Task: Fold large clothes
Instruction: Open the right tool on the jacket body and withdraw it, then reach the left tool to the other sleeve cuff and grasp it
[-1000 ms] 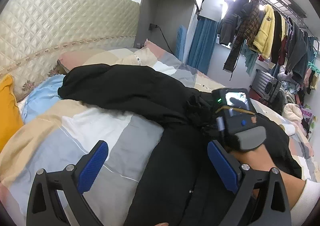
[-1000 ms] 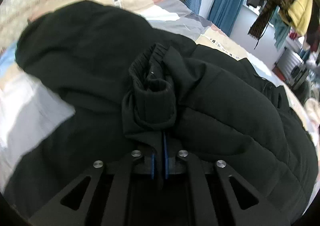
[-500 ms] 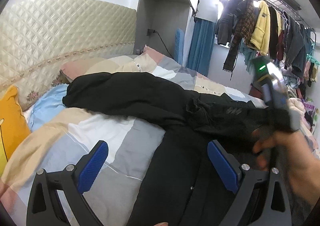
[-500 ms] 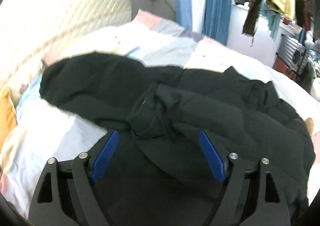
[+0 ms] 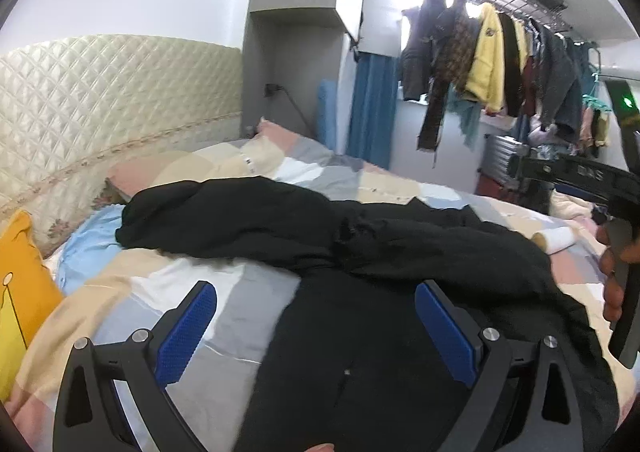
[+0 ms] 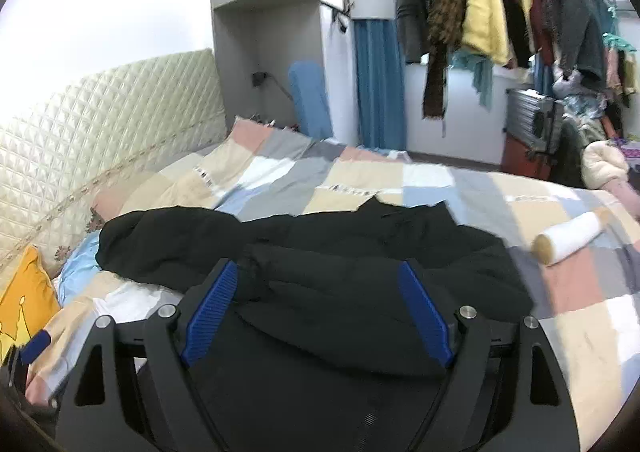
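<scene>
2 grippers face a black padded jacket (image 5: 400, 264) that lies spread across a patchwork duvet (image 5: 240, 292) on the bed. In the left wrist view, the left gripper (image 5: 316, 332) hangs just above the near part of the jacket with its blue pads (image 5: 186, 332) spread wide and nothing between them. The right gripper shows at the far right edge of that view, held in a hand (image 5: 618, 272) and raised clear of the cloth.

In the right wrist view, the right gripper (image 6: 318, 312) is likewise released, its 2 blue pads (image 6: 424, 316) wide apart above the jacket (image 6: 360, 276) and gripping nothing. 1 sleeve (image 6: 168, 248) stretches away to the left toward the quilted cream headboard (image 6: 100, 140), and a folded-over bulk of the jacket lies across the body just ahead of the fingers. The hem end runs under both grippers toward the cameras.

A yellow cushion (image 5: 20, 292) sits at the left edge of the bed, near the sleeve's end, beside a pale blue patch of bedding (image 5: 88, 248). A white roll with a tan end (image 6: 568, 238) lies on the duvet to the right of the jacket, apart from it. Behind the bed hang a blue curtain (image 6: 380, 84) and a crowded rail of clothes (image 6: 500, 0), including a yellow garment (image 6: 480, 4).
</scene>
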Demonstrator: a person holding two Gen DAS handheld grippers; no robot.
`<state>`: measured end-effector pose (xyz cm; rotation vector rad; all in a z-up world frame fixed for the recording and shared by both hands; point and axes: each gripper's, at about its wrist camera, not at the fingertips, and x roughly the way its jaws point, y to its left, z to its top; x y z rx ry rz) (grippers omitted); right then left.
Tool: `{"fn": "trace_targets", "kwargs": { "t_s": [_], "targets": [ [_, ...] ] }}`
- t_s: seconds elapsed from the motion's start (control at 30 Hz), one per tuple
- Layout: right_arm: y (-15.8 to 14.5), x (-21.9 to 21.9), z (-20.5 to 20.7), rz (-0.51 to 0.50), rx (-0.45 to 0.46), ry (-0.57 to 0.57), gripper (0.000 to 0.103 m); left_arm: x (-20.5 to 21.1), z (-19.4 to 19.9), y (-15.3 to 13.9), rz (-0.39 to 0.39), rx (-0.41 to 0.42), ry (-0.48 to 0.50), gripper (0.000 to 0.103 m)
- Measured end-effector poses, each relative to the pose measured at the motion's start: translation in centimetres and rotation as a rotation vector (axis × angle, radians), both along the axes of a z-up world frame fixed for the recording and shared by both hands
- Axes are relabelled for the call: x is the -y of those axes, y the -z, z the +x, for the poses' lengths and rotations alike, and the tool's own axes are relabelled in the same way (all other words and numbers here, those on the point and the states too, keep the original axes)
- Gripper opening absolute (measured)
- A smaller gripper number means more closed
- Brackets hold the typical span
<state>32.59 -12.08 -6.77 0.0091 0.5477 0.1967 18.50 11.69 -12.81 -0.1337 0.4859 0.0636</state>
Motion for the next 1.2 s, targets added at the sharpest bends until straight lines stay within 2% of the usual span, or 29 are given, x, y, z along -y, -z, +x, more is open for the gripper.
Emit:
{"fn": "trace_targets", "kwargs": {
  "t_s": [0.17, 0.43, 0.57, 0.73, 1.0, 1.1, 1.2],
  "targets": [
    [-0.6, 4.0, -4.3, 0.019, 0.037, 0.06, 0.083, 1.7, -1.1, -0.6, 0.069, 0.034, 0.027, 0.1],
    [0.0, 8.6, -10.2, 0.014, 0.037, 0.127, 0.083, 3.2, -2.0, -0.9, 0.046, 0.046, 0.077, 0.1],
    [0.6, 9.7, -12.8, 0.009, 0.03, 0.127, 0.083, 4.0, -2.4, -0.9, 0.023, 0.05, 0.108, 0.1],
    [1.0, 11.0, -15.3, 0.019, 0.024, 0.135, 0.083, 4.8, -2.5, -0.7, -0.048, 0.045, 0.151, 0.1],
    [1.6, 11.2, -18.5, 0.001, 0.036, 0.104, 0.084, 6.1, -2.5, -0.2, -0.039, 0.042, 0.16, 0.1],
    [2.1, 11.6, -19.4, 0.044, 0.051, 0.087, 0.083, 6.3, -2.4, 0.1, -0.032, 0.035, 0.159, 0.1],
    [2.7, 11.7, -20.2, 0.044, 0.062, 0.094, 0.084, 6.4, -2.4, 0.5, -0.029, 0.026, 0.17, 0.1]
  ]
}}
